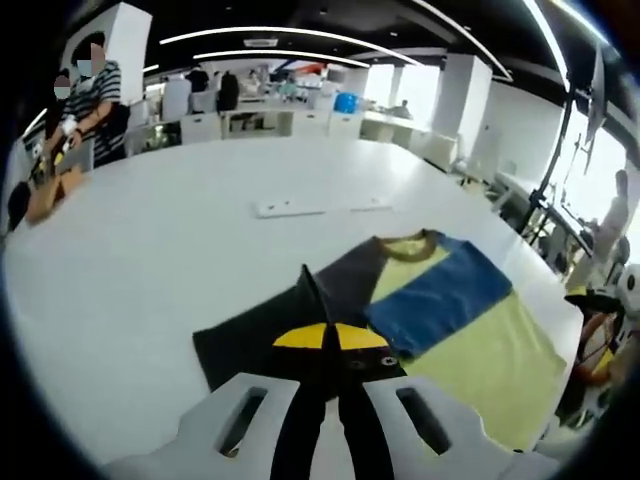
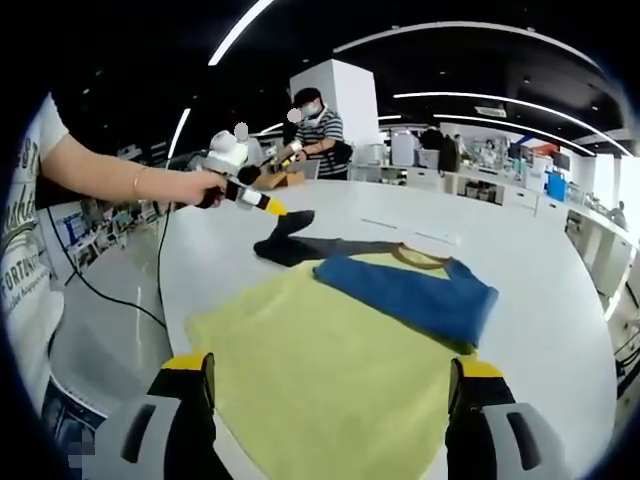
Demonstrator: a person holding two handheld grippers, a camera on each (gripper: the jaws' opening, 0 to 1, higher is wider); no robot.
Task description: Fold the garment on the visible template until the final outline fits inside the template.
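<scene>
Two grippers, one sleeve in hand: fold under way

One shirt (image 2: 340,340) lies spread on the white table (image 1: 150,260), made of yellow, blue and dark panels with a brown collar (image 2: 420,257). In the right gripper view the yellow body runs toward the table's near edge, and the blue sleeve (image 2: 410,290) is laid across the chest. No marked outline can be made out on the table in either view, so fit against the template cannot be judged.

Left gripper (image 1: 322,335): jaws pinched together on the dark sleeve (image 1: 290,320), which rises to a peak between the yellow tips. The right gripper view confirms this: the left gripper (image 2: 272,209), in the person's hand (image 2: 190,187), holds the end of the dark sleeve (image 2: 295,240) lifted clear of the table while the rest of the sleeve trails to the shoulder.

Right gripper (image 2: 330,385): jaws set wide apart, holding nothing, poised above the yellow hem near the table's near edge.

Step in hand, as judged: the second sleeve fold. The blue sleeve appears already turned in; the dark sleeve is lifted but not yet laid.

Next move calls for:
- carrying the dark sleeve across toward the collar and chest, keeping the cloth taut enough to avoid a bunched crease;
- lowering it flat before the jaws part;
- keeping the right gripper free for the hem fold likely to follow.

A person sits at the table's far edge, well apart from the shirt.
</scene>
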